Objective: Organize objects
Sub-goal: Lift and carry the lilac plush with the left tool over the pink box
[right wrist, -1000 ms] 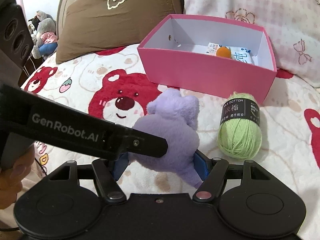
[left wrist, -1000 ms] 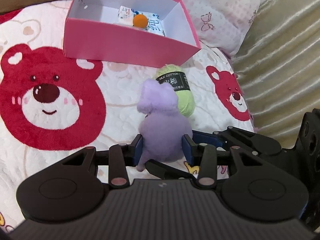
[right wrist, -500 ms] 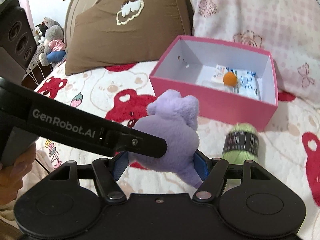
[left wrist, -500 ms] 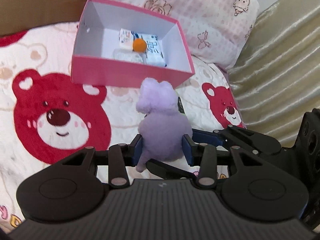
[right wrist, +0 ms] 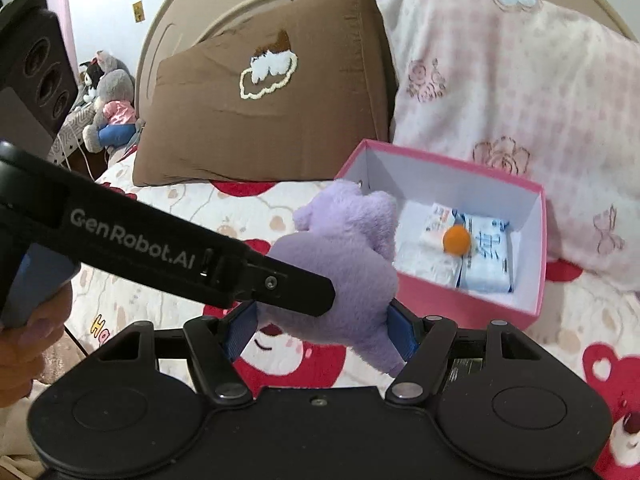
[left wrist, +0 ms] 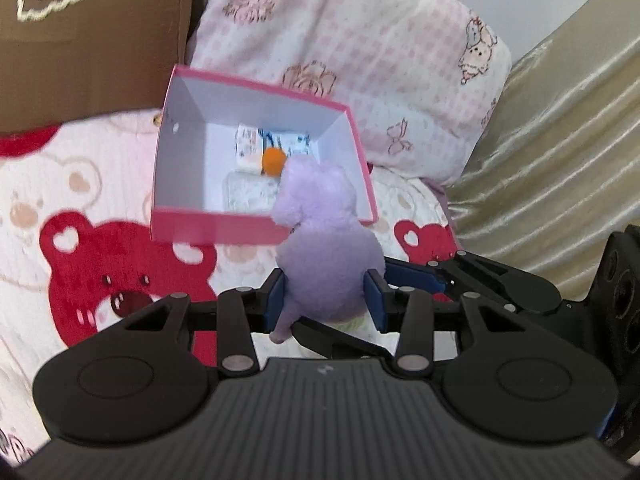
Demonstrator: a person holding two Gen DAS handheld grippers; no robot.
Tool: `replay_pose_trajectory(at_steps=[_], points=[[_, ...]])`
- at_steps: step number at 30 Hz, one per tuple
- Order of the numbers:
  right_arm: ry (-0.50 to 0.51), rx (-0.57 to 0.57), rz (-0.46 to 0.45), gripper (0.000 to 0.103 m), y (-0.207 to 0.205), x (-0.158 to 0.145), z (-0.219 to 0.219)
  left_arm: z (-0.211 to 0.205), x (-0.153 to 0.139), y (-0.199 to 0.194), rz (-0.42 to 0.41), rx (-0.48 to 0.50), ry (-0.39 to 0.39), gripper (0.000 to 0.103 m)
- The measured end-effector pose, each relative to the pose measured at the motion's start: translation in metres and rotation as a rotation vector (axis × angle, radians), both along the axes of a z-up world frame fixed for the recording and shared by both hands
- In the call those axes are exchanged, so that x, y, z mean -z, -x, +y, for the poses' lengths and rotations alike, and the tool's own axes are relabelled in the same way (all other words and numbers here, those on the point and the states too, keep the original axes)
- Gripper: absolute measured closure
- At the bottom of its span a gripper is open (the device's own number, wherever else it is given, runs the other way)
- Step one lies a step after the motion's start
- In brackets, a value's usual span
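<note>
Bear-print bed (right wrist: 240, 216), curved headboard (right wrist: 192, 12)

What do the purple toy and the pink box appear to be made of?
Purple toy: soft plush, going by its fuzzy nap and rounded shape. Pink box: probably paperboard, given its thin straight walls, crisp corners and matte white inside.

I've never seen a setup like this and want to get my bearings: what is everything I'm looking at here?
plush toy: one, purple, held in the air in front of the box
box: one, pink outside, white inside, open, on the bed
ball: one, orange, in the box
packets: several, white and blue, in the box
bedspread: one, white with red bears
pillows: brown, pink check, behind the box
soft toys: a few, far left
left hand-held gripper: black, shut on the plush toy
right hand-held gripper: black, also gripping it
</note>
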State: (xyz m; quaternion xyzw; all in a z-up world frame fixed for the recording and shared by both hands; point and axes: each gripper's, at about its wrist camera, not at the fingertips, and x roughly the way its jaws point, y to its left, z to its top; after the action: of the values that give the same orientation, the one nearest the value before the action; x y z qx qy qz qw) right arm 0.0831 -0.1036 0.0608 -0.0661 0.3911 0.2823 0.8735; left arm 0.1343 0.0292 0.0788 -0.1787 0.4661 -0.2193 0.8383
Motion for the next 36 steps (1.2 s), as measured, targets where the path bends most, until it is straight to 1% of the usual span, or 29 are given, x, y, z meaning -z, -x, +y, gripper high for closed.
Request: replay_pose_trajectory(at_steps=[4, 7, 9, 12, 14, 15, 19, 21, 24, 26, 29, 32, 36], points=[[0.009, -0.001, -0.027, 0.030, -0.011, -0.013, 0.004, 0.004, -0.013, -0.012, 0.000, -0.014, 0.008, 0.062], [0.009, -0.003, -0.040, 0.030, -0.019, -0.021, 0.008, 0.005, -0.021, -0.020, -0.020, -0.021, 0.002, 0.062], [0.018, -0.015, -0.045, 0.030, -0.027, -0.026, 0.011, 0.006, -0.027, -0.029, -0.035, -0.024, -0.007, 0.062], [0.011, -0.013, -0.028, 0.030, -0.045, -0.032, 0.012, 0.007, -0.032, -0.045, -0.049, -0.039, -0.007, 0.062], [0.021, -0.019, -0.039, 0.030, -0.057, -0.036, 0.015, 0.010, -0.033, -0.056, -0.046, -0.057, 0.005, 0.062], [0.035, -0.031, -0.052, 0.030, -0.062, -0.037, 0.018, 0.010, -0.034, -0.062, -0.053, -0.055, -0.005, 0.062], [0.072, -0.064, -0.102, 0.030, -0.084, -0.035, 0.027, 0.013, -0.026, -0.090, -0.030, -0.086, 0.002, 0.061], [0.070, -0.066, -0.102, 0.030, -0.097, -0.031, 0.030, 0.012, -0.021, -0.102, -0.022, -0.094, -0.015, 0.061], [0.018, -0.031, -0.056, 0.030, -0.121, -0.018, 0.031, 0.008, -0.006, -0.125, 0.002, -0.109, -0.041, 0.061], [0.009, -0.017, -0.032, 0.030, -0.135, -0.006, 0.032, 0.006, 0.007, -0.138, 0.021, -0.123, -0.052, 0.061], [-0.009, 0.005, 0.013, 0.030, -0.157, 0.015, 0.035, 0.003, 0.025, -0.156, 0.013, -0.130, -0.084, 0.061], [-0.052, 0.033, 0.061, 0.030, -0.177, 0.034, 0.033, 0.002, 0.040, -0.168, 0.012, -0.152, -0.103, 0.061], [-0.081, 0.021, 0.065, 0.030, -0.191, 0.055, 0.033, 0.001, 0.056, -0.186, 0.028, -0.150, -0.118, 0.061]])
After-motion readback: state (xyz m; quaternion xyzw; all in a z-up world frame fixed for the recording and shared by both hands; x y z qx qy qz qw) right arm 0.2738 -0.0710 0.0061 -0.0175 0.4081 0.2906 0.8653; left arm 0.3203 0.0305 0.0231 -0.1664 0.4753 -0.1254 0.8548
